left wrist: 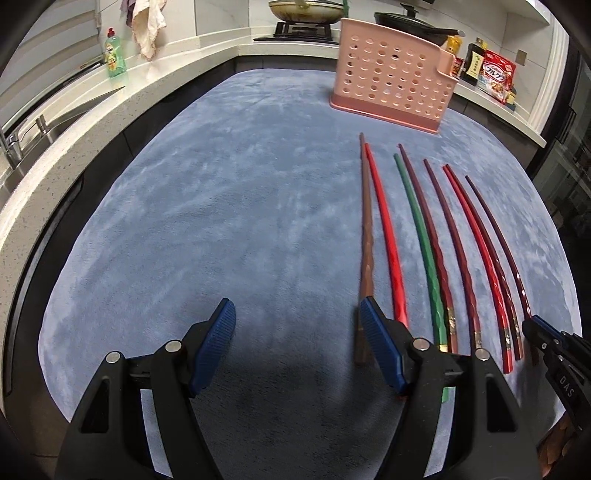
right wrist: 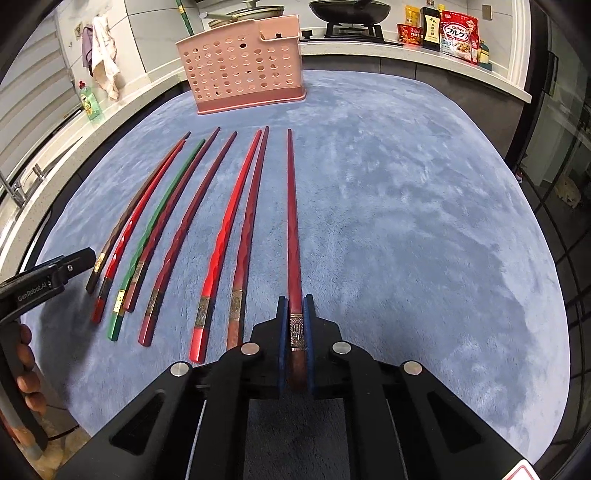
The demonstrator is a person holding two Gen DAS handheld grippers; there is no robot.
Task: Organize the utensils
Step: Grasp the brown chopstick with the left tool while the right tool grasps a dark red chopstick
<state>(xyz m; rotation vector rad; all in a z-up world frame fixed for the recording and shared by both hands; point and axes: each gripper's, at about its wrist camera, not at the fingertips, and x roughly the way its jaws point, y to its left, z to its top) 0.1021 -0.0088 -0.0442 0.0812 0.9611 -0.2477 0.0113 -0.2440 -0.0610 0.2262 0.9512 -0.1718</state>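
Observation:
Several chopsticks lie side by side on the blue cloth [right wrist: 406, 203], tips pointing toward a pink perforated utensil holder [right wrist: 243, 64] at the far side; the holder also shows in the left wrist view [left wrist: 391, 81]. My right gripper [right wrist: 295, 306] is shut on the handle end of a dark red chopstick [right wrist: 293, 221], the rightmost one. My left gripper [left wrist: 297, 314] is open and empty, low over the cloth, its right finger next to the brown chopstick [left wrist: 365, 229] at the left end of the row. A red chopstick [left wrist: 386, 229] and a green one [left wrist: 417, 229] lie beside it.
A white counter runs around the cloth, with a sink and tap [left wrist: 14, 144] at left, a green soap bottle [left wrist: 116, 55], a hanging towel [left wrist: 149, 26], a stove with pans [right wrist: 351, 11], and bottles and a cereal bag [right wrist: 458, 35] at right.

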